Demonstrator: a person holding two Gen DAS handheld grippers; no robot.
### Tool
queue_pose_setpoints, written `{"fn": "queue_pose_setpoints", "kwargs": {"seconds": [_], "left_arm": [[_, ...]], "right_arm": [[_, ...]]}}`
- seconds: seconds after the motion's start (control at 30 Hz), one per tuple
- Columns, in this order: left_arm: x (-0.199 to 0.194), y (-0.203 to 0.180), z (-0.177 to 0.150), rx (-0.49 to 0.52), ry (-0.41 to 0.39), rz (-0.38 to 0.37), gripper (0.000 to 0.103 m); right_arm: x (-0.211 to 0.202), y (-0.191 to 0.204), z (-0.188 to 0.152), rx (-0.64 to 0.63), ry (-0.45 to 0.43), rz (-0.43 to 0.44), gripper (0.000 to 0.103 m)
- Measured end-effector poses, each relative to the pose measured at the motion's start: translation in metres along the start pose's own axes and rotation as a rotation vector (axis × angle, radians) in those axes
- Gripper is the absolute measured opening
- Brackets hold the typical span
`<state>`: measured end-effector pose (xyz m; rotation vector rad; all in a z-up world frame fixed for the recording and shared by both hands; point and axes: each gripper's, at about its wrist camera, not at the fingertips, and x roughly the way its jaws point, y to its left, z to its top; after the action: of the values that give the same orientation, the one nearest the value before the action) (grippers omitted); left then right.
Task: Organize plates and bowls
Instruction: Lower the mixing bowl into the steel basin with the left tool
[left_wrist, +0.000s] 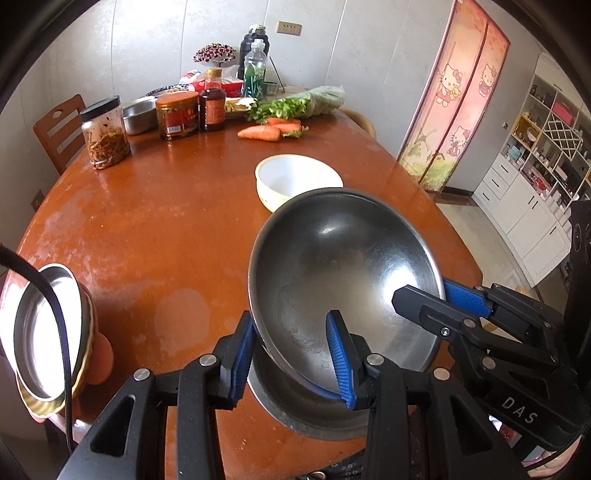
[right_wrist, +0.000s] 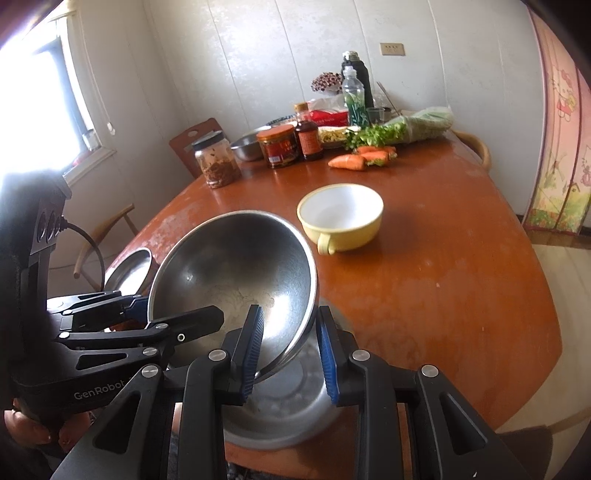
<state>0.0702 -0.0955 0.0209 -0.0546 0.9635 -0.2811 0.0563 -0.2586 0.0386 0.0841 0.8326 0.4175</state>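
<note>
A large steel bowl (left_wrist: 343, 266) (right_wrist: 236, 266) is tilted above a second steel bowl (left_wrist: 295, 406) (right_wrist: 288, 410) near the table's front edge. My left gripper (left_wrist: 291, 354) (right_wrist: 140, 314) straddles its left rim with a gap at the pads. My right gripper (right_wrist: 290, 350) (left_wrist: 436, 299) straddles its right rim, one finger inside and one outside. A cream bowl with a handle (left_wrist: 297, 182) (right_wrist: 341, 216) stands further back. A small steel dish (left_wrist: 48, 332) (right_wrist: 131, 271) sits at the table's left edge.
The round wooden table (left_wrist: 166, 229) carries jars (left_wrist: 105, 133), bottles, a steel basin (left_wrist: 138, 114), carrots (left_wrist: 271, 131) and greens at the far side. Chairs stand around it. A curtained door and shelves are on the right.
</note>
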Motion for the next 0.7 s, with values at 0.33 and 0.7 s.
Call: {"fn": "queue_pose_setpoints", "kwargs": {"seconds": [0.33, 0.7], "left_arm": [[0.004, -0.008, -0.017, 0.014, 0.019, 0.013, 0.039], [0.014, -0.016, -0.028, 0.029, 0.053, 0.017, 0.039]], "right_arm": [[-0.001, -0.005, -0.019, 0.014, 0.009, 0.008, 0.031], [-0.001, -0.009, -0.029, 0.015, 0.018, -0.003, 0.031]]}}
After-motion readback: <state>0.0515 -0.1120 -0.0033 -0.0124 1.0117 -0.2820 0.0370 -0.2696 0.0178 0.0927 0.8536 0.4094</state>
